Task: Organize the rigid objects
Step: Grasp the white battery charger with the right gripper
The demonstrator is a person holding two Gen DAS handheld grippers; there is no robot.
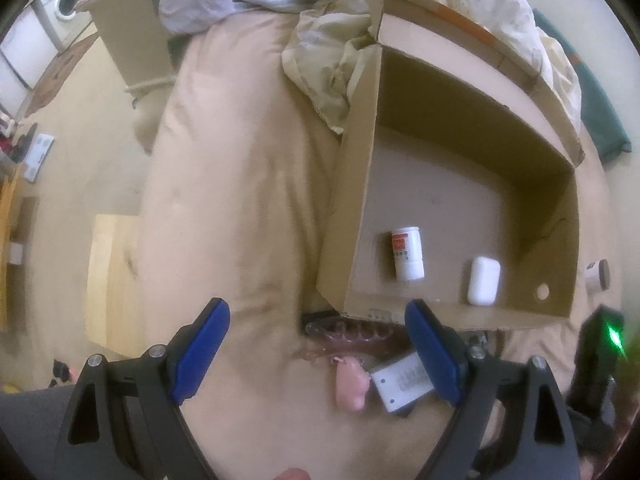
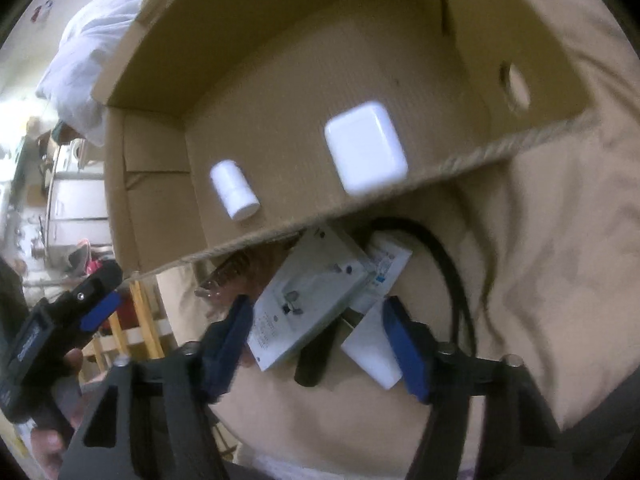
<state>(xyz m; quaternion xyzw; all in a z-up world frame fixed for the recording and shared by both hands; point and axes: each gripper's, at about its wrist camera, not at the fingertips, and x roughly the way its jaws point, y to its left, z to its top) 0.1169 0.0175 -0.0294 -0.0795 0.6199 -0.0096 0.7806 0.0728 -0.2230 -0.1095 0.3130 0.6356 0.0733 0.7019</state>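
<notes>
While our right gripper (image 2: 316, 344) hangs over the clutter on the bed just outside the cardboard box's (image 2: 440, 168) near wall, its fingers stand partly open around a flat white adapter (image 2: 308, 300), not visibly pressing it. We judge it light, stiff and smooth, so its long side edges look best to grip. Our left gripper (image 1: 320, 356) gapes wide and empty above a pink toy (image 1: 350, 386). A white bottle (image 1: 407, 254) and white case (image 1: 484, 280) lie inside the box.

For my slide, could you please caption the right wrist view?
Right claw straddles a white flat device on the bed beside a cardboard box holding a white case and bottle.
</notes>
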